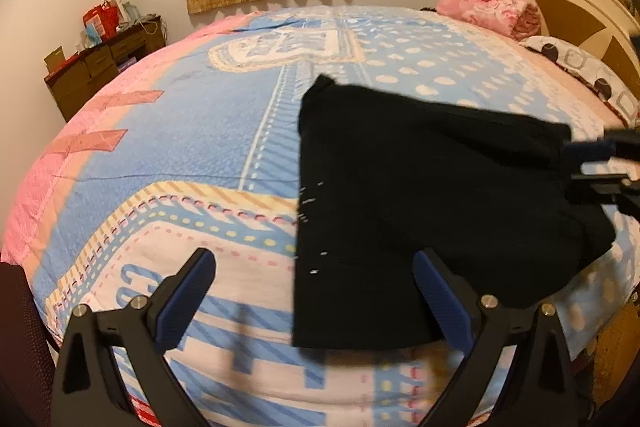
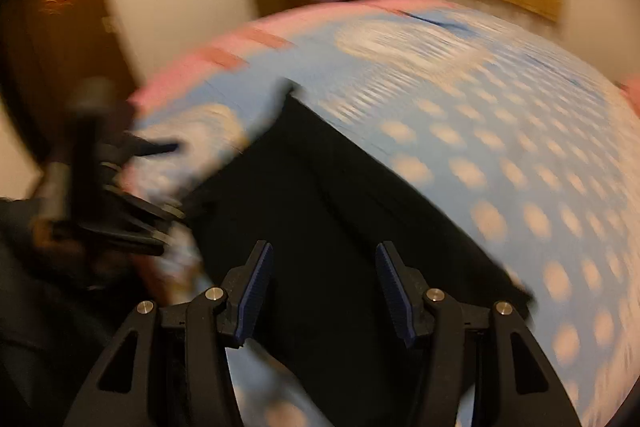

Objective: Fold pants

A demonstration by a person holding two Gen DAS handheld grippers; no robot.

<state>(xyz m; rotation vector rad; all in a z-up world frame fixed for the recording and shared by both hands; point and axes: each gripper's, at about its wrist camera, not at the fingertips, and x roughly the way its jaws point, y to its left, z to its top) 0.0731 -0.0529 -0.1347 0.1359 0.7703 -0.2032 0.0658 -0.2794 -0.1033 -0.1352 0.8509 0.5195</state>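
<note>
**Student:** While the pants [image 1: 432, 211] lie on the bedspread [image 1: 192, 147] as a dark, roughly folded slab towards the near right of the bed, what does the step in hand call for?

**Instructor:** Judged from the layout, the next fold or a squaring-up. The cloth is soft and will slump, so a good fold needs a grip on two corners of one edge, an even lift, and a carry straight across so that edge meets edge. The far left corner of the slab peaks up slightly and the right side spreads unevenly; both want smoothing first.

**Student:** How does the left gripper [image 1: 314, 301] stand?

**Instructor:** Jaws spread wide, holding nothing. Its left finger hangs over bare bedspread; its right finger overlaps the near edge of the pants in the left wrist view. Whether that finger touches the cloth cannot be told.

**Student:** And the right gripper [image 2: 324, 293]?

**Instructor:** Also parted, though less widely, with nothing between the blue pads [image 2: 256, 291]. In its own view it hovers above the near part of the pants [image 2: 340, 207]. That picture is smeared with motion blur, so contact cannot be read. In the left wrist view it enters at the right edge [image 1: 600, 163], just beside the pants' right side.

**Student:** What might go wrong?

**Instructor:** Pinching only the top layer, or the bedspread with it, would drag the stack askew.
</note>
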